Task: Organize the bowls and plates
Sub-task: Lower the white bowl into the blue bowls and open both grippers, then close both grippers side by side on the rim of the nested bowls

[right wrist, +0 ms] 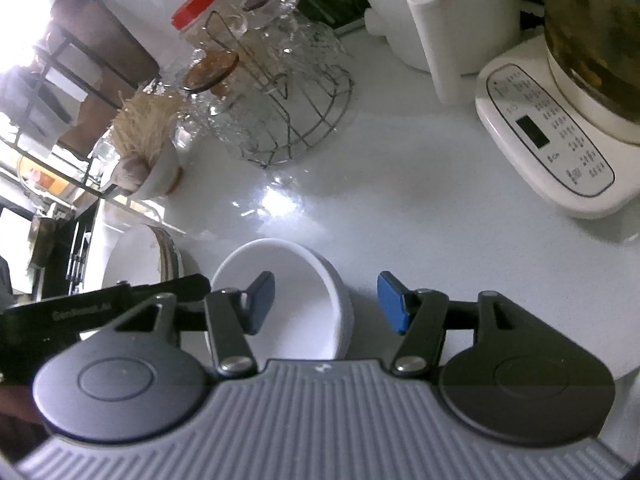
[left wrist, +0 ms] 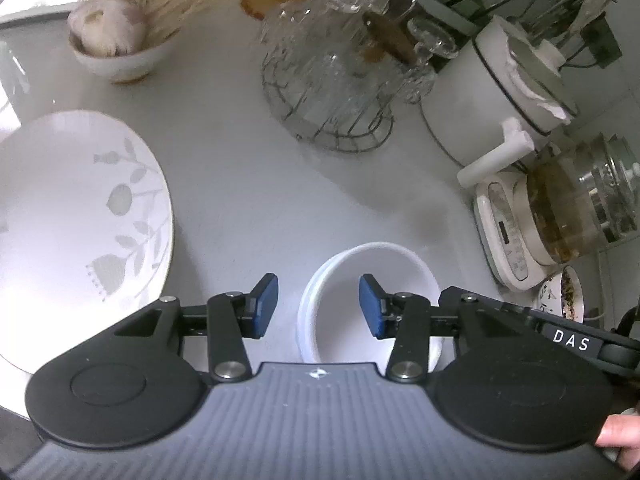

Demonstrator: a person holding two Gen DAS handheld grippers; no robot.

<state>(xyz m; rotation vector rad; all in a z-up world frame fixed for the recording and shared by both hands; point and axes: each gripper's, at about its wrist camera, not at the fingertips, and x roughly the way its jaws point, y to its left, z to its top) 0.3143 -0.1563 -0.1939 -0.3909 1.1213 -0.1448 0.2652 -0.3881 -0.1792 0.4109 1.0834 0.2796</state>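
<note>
A plain white bowl [left wrist: 404, 276] stands on the white counter [left wrist: 248, 184], and it also shows in the right wrist view [right wrist: 296, 280]. My left gripper [left wrist: 318, 306] is open, straddling the bowl's left rim, with one blue pad inside the bowl. My right gripper [right wrist: 326, 302] is open, straddling the bowl's right rim, left pad inside the bowl. A large white plate with a grey floral print [left wrist: 68, 216] lies to the left; its edge shows in the right wrist view [right wrist: 136, 256]. A small bowl holding garlic [left wrist: 116, 40] stands at the back left.
A glass jar in a wire basket [left wrist: 336, 76] stands at the back centre. A white pot with a handle [left wrist: 492, 92] and a glass kettle on a white base [left wrist: 560, 216] stand at the right. A small patterned dish [left wrist: 562, 294] sits near the kettle base.
</note>
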